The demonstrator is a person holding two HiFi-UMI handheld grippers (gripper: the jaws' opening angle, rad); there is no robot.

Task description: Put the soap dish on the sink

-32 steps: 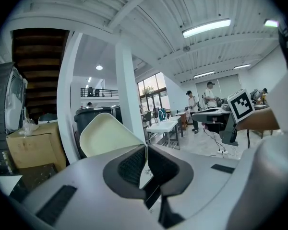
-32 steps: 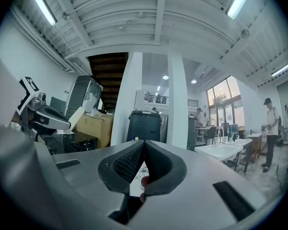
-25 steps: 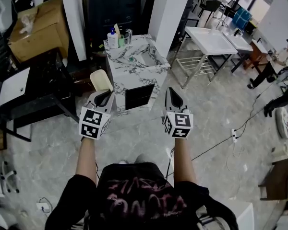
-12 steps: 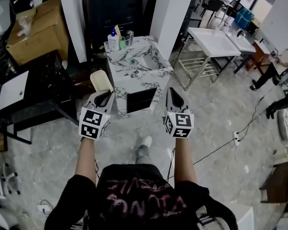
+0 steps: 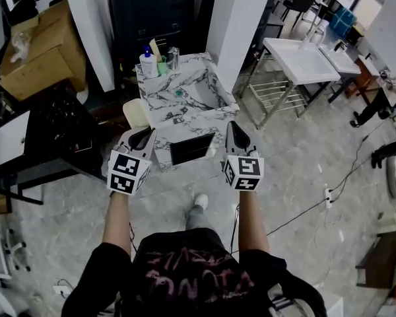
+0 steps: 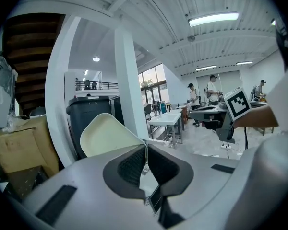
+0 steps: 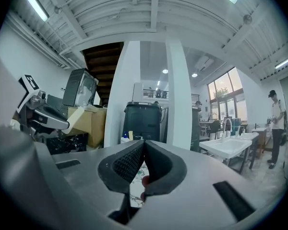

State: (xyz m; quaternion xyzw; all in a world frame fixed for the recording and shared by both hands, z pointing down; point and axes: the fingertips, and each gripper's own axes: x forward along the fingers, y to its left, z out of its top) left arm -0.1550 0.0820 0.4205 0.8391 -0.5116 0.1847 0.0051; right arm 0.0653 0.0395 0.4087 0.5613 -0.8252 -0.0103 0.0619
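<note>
**Soap dish (image 5: 136, 113) held in left gripper, not yet on sink**

Obs:
- Item: soap dish, cream, shallow, rounded corners.
- It is held by one edge in the left gripper (image 5: 144, 135). The left gripper view shows the jaws pinched onto the rim, w/ the dish sticking up and to the left past the jaw tips.
- Right gripper (image 5: 233, 128): jaws brought together, tips meeting. Nothing btwn them per the right gripper view; marbled surface shows through the gap lower down.
- Sink (image 5: 160, 92): white/grey marbled vanity, basin set in its right part, directly ahead of both grippers.
- Head view: dish is carried in the air and appears just by the sink's front-left corner. It is not resting on the top.
- The 2 grippers are side by side at approx the same level, well apart. The left one is in line w/ the sink's left edge, the right one w/ its right edge.
- Back-left corner of the sink top: pump bottle (image 5: 146, 63) w/ blue top, green cup (image 5: 162, 67) just beside it, then a metallic item, type unclear.

Bkgd:
- Dark bin (image 5: 148, 12) behind the sink, white pillar (image 5: 234, 12) to its right.
- Cardboard box (image 5: 33, 48) far left.
- White basin (image 5: 297, 55) on a metal frame, right of the pillar.
- Pale stone-look floor (image 5: 66, 230), cable (image 5: 297, 210) across it at right.
- Person: bare forearms, dark tee, one pale shoe below the sink front.
</note>
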